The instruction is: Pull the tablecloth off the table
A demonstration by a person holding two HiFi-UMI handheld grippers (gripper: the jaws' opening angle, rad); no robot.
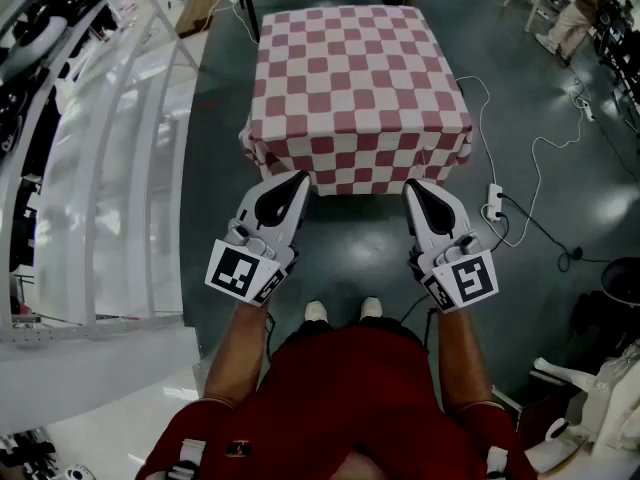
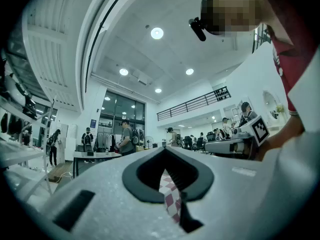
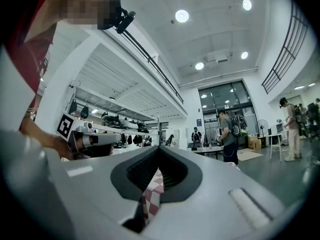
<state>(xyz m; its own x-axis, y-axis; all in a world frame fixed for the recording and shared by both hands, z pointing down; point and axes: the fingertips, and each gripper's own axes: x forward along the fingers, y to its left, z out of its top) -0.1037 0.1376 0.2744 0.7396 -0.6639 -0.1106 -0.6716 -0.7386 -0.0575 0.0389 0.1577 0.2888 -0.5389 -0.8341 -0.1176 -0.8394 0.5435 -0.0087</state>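
Note:
A red-and-white checked tablecloth (image 1: 358, 88) covers a small square table and hangs over its near edge. My left gripper (image 1: 300, 180) is at the left part of the near hem, and my right gripper (image 1: 412, 186) is at the right part. Both point forward at the hanging edge. In the left gripper view a strip of the checked tablecloth (image 2: 171, 196) is pinched between the shut jaws. The right gripper view shows the same: a fold of tablecloth (image 3: 151, 196) sits clamped between its shut jaws. The table under the cloth is hidden.
A white rack (image 1: 100, 168) runs along the left side. A power strip (image 1: 493, 203) and white cables (image 1: 535, 158) lie on the dark floor right of the table. My feet (image 1: 343, 311) stand just behind the grippers. People stand far off in the hall.

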